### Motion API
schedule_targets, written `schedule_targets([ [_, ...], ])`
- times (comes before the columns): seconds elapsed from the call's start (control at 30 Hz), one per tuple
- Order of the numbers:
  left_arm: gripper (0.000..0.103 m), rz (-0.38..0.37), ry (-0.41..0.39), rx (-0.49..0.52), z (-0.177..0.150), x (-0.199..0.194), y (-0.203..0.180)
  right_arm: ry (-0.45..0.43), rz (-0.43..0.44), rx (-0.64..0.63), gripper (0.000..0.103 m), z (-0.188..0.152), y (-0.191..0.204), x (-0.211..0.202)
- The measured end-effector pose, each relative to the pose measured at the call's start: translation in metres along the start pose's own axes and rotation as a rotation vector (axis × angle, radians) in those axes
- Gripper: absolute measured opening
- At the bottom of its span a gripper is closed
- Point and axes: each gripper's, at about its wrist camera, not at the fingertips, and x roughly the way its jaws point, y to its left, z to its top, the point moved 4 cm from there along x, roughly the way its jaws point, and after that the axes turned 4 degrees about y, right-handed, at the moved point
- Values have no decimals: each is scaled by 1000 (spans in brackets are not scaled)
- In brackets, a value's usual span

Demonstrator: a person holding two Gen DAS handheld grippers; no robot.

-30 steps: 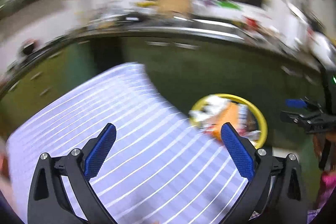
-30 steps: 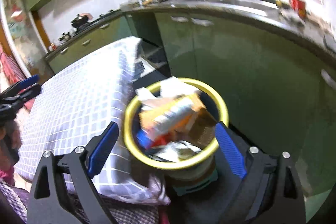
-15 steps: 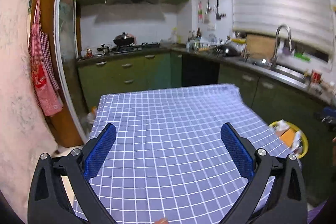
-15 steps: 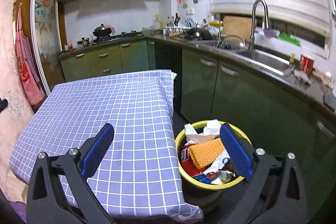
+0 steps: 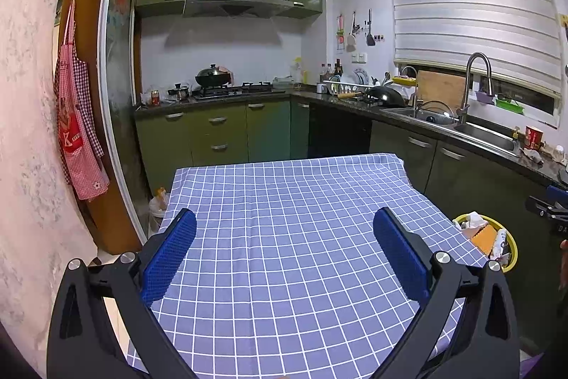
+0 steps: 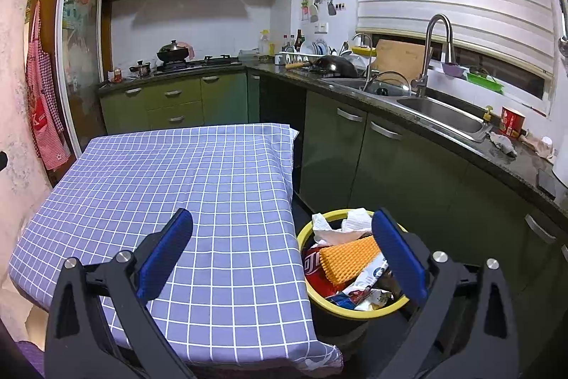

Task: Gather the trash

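Swung round within the last second from a blurred, close look down at the bin to a level, steady look along the table; both views sharp now, nothing moving. Left gripper (image 5: 284, 251) released and empty, blue textured pads (image 5: 169, 258) spread wide over the near edge of the tabletop. Tabletop (image 5: 284, 201) covered by a soft blue-violet cloth with a thin white grid, faint creases down the middle, bare from left edge to right edge with no litter on it. Right gripper (image 6: 282, 254) likewise released, jaws just opened the last bit wider, nothing between them, one pad over the cloth's right edge and the other over the bin. Bin (image 6: 309, 286) on the floor just beside the table's right near corner: round, dark-walled, glossy yellow rim, heaped to the top with trash (image 6: 349, 258), namely crumpled white paper, a ridged orange slab, a red wrapper and shiny printed packets. Judged from the cleared cloth and full bin, collecting likely finished or nearly so.
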Motion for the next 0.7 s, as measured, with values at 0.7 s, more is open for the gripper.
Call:
schedule_targets([
  [0.7, 98, 8, -7, 35, 8, -1, -13, 10, 2, 15, 96, -2, -5, 7],
])
